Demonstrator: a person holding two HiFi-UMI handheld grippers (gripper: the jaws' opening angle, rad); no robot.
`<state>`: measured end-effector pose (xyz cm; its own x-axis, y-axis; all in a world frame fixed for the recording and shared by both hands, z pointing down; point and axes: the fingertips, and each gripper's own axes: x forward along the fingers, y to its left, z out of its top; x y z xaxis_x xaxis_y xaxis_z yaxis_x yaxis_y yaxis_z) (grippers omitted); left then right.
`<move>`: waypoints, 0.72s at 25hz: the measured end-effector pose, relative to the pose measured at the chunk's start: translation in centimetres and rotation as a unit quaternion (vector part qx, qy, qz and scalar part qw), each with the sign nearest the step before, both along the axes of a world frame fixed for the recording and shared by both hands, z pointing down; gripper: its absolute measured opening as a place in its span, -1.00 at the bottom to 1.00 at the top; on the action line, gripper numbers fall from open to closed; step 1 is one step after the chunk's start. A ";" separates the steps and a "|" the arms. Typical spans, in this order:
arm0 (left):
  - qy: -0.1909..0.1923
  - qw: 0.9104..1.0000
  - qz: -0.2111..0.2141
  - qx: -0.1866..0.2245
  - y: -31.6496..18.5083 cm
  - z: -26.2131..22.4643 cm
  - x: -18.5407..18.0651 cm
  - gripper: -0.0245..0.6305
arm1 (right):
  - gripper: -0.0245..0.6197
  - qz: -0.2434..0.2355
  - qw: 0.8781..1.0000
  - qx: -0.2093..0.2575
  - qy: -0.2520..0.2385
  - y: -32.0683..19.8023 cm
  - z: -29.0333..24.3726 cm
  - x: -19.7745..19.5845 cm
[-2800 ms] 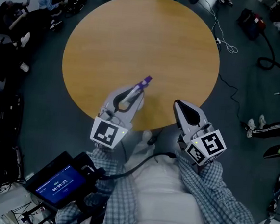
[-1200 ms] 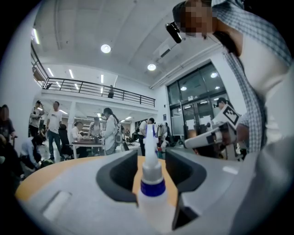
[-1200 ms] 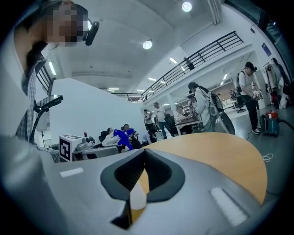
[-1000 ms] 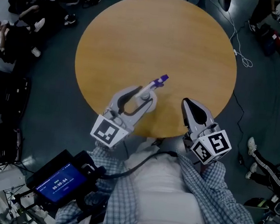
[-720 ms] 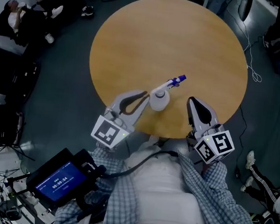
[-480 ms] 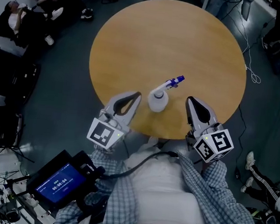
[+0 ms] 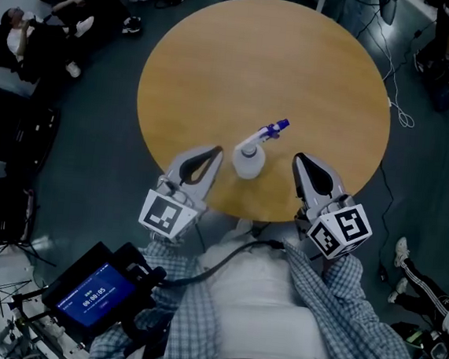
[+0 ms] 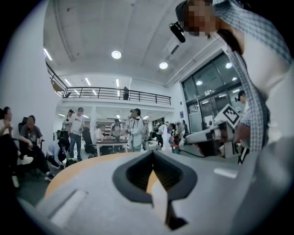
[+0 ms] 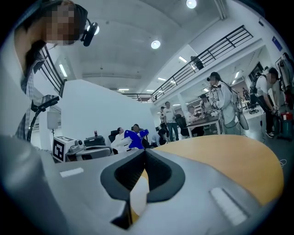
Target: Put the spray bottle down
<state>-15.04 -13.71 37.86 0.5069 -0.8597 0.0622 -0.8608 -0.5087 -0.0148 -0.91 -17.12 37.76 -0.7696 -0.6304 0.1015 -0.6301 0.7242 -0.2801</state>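
The spray bottle (image 7: 248, 160), clear with a blue nozzle (image 7: 275, 128), stands upright on the round wooden table (image 7: 252, 59) near its front edge. No gripper touches it. My left gripper (image 7: 214, 150) sits just left of the bottle, shut and empty. My right gripper (image 7: 299, 158) sits to the bottle's right, also shut with nothing in it. In the right gripper view the blue nozzle (image 9: 133, 137) shows beyond the closed tips (image 9: 144, 151). The left gripper view shows its closed tips (image 8: 153, 153) over the table; the bottle is out of that view.
The table's front edge lies right under both grippers. Several people sit on the floor at far left (image 7: 33, 30). Cables (image 7: 397, 105) run across the floor at right. A tablet with a lit screen (image 7: 95, 295) hangs at lower left.
My left gripper let go of the spray bottle, drew back to the left and shut. The bottle now stands on the table by itself. The right gripper barely moved.
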 end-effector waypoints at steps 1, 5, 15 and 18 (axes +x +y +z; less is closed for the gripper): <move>0.003 1.000 0.001 0.002 0.0 -0.2 0.2 -0.92 | -0.92 -0.001 1.000 0.001 0.000 0.0 0.0 0.0; 0.007 1.000 0.000 0.000 0.0 -0.1 0.0 -0.92 | -0.92 -0.004 1.000 0.002 -0.001 -0.1 0.1 -0.3; 0.008 1.000 0.007 -0.005 0.2 0.3 0.3 -0.92 | -0.92 -0.011 1.000 -0.001 0.001 0.0 0.4 -0.9; 0.004 1.000 0.006 -0.009 0.3 0.8 0.1 -0.92 | -0.92 -0.013 1.000 -0.001 0.001 0.0 0.4 -1.0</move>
